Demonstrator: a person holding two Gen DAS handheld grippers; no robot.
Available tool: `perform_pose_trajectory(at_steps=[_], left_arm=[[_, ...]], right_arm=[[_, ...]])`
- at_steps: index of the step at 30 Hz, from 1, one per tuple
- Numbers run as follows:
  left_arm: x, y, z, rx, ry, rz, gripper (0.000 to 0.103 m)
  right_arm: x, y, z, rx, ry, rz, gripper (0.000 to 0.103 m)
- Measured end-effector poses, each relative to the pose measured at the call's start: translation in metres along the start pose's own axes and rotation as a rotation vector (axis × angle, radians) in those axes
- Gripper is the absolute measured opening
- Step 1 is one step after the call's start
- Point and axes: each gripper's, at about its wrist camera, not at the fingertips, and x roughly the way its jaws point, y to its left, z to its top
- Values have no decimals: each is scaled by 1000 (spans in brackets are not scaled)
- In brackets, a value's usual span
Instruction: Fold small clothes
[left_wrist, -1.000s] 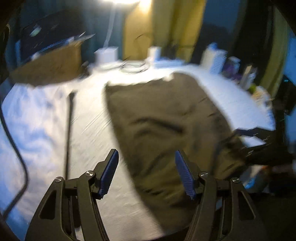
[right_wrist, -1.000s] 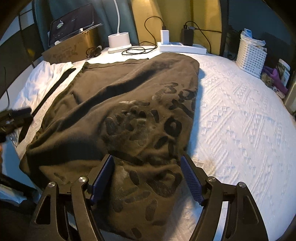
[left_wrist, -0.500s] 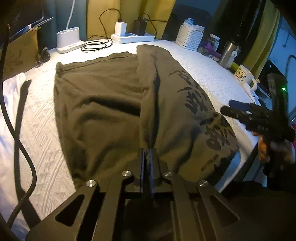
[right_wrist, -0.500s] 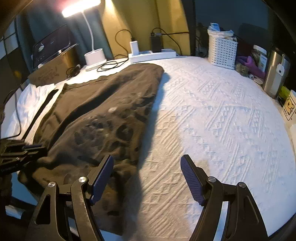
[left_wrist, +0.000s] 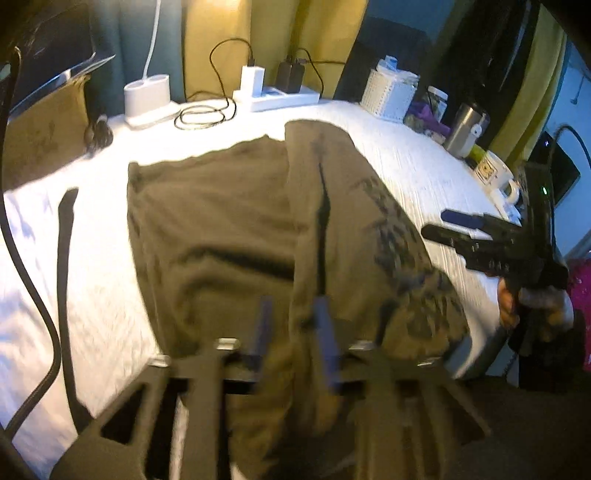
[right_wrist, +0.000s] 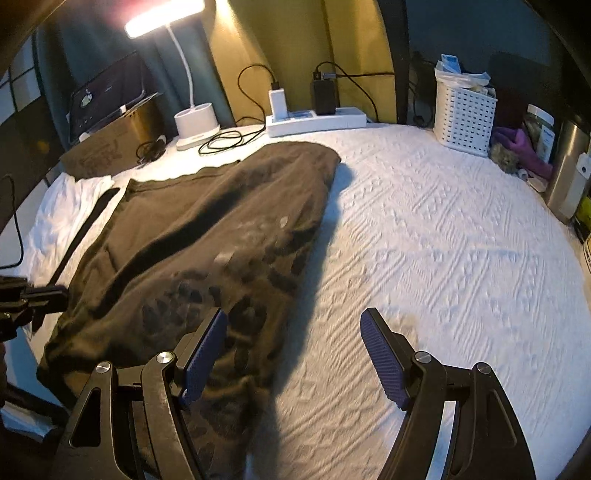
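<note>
An olive-brown T-shirt (left_wrist: 221, 221) with a dark print lies on the white bedspread (left_wrist: 406, 170), its right part folded over the left. My left gripper (left_wrist: 293, 332) hovers at the shirt's near hem, blurred, its jaws opening; the fold's edge sits loosely between the fingers and no pad presses on it. In the right wrist view the shirt (right_wrist: 221, 221) lies to the left. My right gripper (right_wrist: 295, 354) stands open over the bare bedspread (right_wrist: 424, 240) beside it, holding nothing. A hand carries that right gripper (left_wrist: 436, 224) at the shirt's right side.
Along the far edge stand a lamp base (right_wrist: 195, 123), a power strip with chargers (right_wrist: 314, 118), a white basket (right_wrist: 463, 114) and a steel tumbler (right_wrist: 569, 173). A cardboard box (right_wrist: 110, 147) sits far left. A black strap (left_wrist: 64, 258) and a cable (left_wrist: 33, 295) lie left of the shirt.
The left gripper closed at the shirt's near hem half a second ago, and its jaws have now parted. The right gripper has drifted right, off the shirt and over the bare bedspread, still open.
</note>
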Motion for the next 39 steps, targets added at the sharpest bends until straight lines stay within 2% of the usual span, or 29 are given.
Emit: perform_pose_trajectory(at_steps=[5, 12, 18, 23, 26, 28, 29, 32, 39], left_arm=[[27, -3, 41, 33, -5, 2, 48], [74, -4, 87, 74, 32, -10, 48], [114, -8, 109, 125, 77, 6, 48], [136, -1, 116, 92, 117, 4, 48], [137, -1, 118, 100, 95, -5, 48], [134, -2, 118, 113, 78, -13, 34], [131, -4, 118, 118, 78, -25, 15], [111, -8, 117, 126, 34, -28, 11], [60, -7, 111, 124, -69, 8, 10]], right_arm=[[8, -15, 11, 21, 3, -5, 76], [23, -39, 25, 64, 9, -16, 76], [39, -53, 36, 76, 20, -14, 76], [49, -61, 45, 78, 28, -12, 76], [54, -63, 48, 78, 31, -11, 76], [56, -63, 50, 74, 34, -13, 76], [57, -61, 50, 70, 34, -15, 76], [59, -56, 52, 51, 34, -21, 76], [53, -36, 59, 10, 14, -16, 76]])
